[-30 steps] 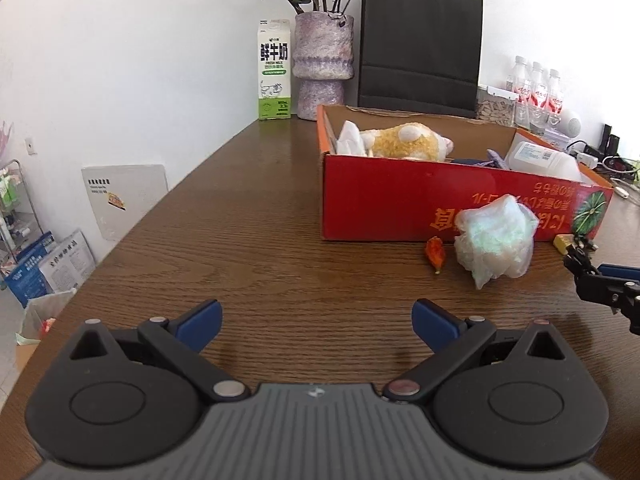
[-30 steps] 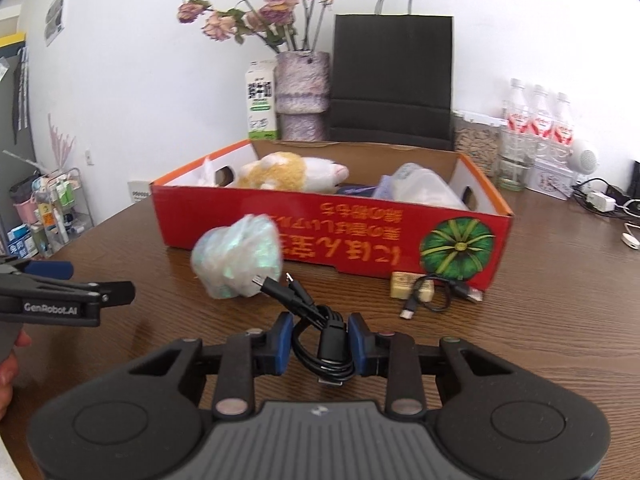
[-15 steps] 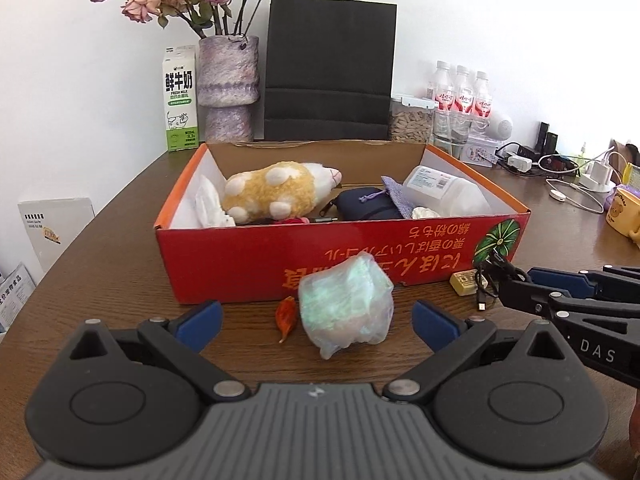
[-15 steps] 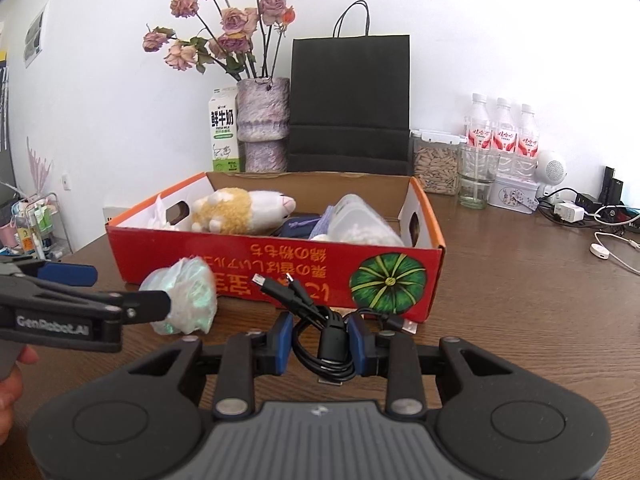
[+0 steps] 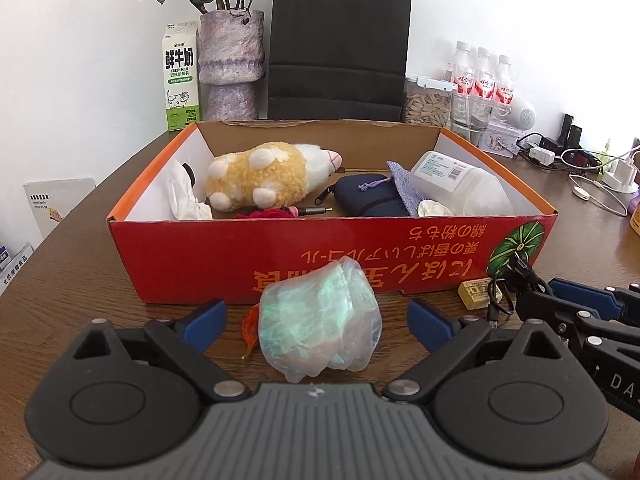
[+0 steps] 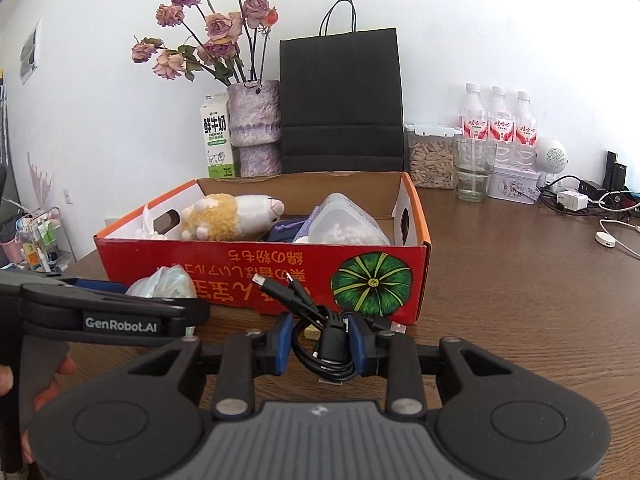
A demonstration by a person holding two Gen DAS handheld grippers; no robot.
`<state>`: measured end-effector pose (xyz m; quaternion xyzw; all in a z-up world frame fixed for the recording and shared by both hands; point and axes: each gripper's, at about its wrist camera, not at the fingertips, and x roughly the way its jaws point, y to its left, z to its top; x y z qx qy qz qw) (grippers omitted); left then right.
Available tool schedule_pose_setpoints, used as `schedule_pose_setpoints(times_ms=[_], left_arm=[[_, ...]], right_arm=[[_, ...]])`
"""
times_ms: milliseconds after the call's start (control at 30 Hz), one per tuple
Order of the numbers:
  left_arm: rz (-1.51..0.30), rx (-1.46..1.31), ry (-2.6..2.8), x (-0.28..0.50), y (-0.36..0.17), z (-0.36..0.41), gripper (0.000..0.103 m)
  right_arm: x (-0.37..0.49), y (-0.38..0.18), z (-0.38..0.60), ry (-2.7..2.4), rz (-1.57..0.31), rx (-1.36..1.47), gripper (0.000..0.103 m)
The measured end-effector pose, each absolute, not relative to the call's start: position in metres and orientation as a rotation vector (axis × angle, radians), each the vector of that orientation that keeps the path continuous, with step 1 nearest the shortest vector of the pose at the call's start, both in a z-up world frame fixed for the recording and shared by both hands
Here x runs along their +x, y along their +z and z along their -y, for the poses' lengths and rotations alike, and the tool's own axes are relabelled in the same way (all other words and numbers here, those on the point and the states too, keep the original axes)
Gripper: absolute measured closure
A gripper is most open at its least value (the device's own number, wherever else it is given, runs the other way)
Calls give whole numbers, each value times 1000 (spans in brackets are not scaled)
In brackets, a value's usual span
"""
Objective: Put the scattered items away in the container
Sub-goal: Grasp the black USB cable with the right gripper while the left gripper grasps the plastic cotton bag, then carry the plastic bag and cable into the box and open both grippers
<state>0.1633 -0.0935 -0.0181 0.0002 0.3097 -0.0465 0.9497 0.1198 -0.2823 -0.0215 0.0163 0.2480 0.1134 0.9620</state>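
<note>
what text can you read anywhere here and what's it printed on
"鲜牛奶" and "FRESH MILK": milk carton.
"GenRobot.AI": side of the left gripper.
"DA", cut off: side of the right gripper.
Yellow upside-down Japanese lettering: red box front; not surely readable.
Water bottle labels: too small to read.

The left gripper (image 5: pixel 316 318) has its jaws wide apart and closing, with a crumpled iridescent plastic bag (image 5: pixel 318 326) between the blue pads, neither pad touching it. A small orange-red scrap (image 5: pixel 250 326) lies just left of the bag. Directly ahead stands the red cardboard box (image 5: pixel 240 256), containing a yellow plush toy (image 5: pixel 264 178), a dark zip pouch (image 5: pixel 368 196) and a white plastic bottle (image 5: pixel 456 184). To the right, the right gripper (image 5: pixel 524 284) grips a black cable (image 5: pixel 500 300) beside a small yellow block (image 5: pixel 476 293).
</note>
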Motion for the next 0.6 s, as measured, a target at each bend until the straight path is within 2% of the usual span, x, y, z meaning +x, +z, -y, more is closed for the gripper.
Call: schedule_pose_setpoints(times_ms=[67,133,233,600], left_arm=[[-638,8,-94,165,-20,95,20],[-645,2,-101,164,-22,96,53],[-620,2,-102,160,-21,96,58],[-559,-25,-122,142,-6,87,58]], right_arm=[[121,-23,283,233,-503,38,74],[121,-23,283,237,-501,40,74],[120,-24,283,239,-501,42,74],[116,-12,281,231,-465,22,74]])
